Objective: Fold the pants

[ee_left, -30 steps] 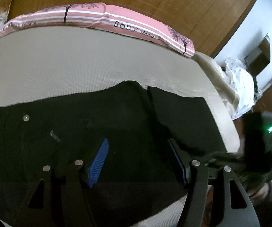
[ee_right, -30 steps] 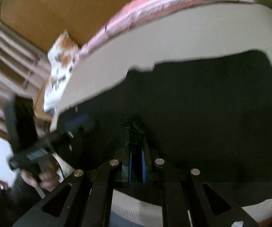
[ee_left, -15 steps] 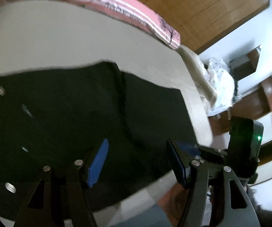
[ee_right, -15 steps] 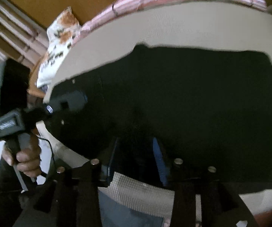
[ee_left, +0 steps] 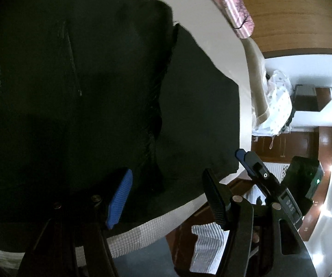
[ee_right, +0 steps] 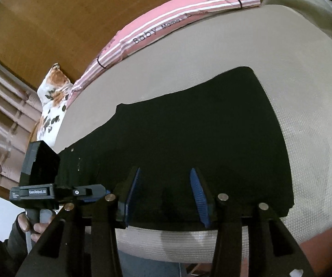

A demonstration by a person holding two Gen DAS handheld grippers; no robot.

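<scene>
Two pillows beyond black pants.

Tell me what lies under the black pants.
The pants lie flat on a beige textured mattress, which shows around their edges. Whatever lies directly beneath the fabric is covered. Both grippers, left and right, hover with open jaws, holding nothing.

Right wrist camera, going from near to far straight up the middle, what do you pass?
Open right gripper → black pants → beige mattress cover → pink striped pillow → wooden headboard.
</scene>
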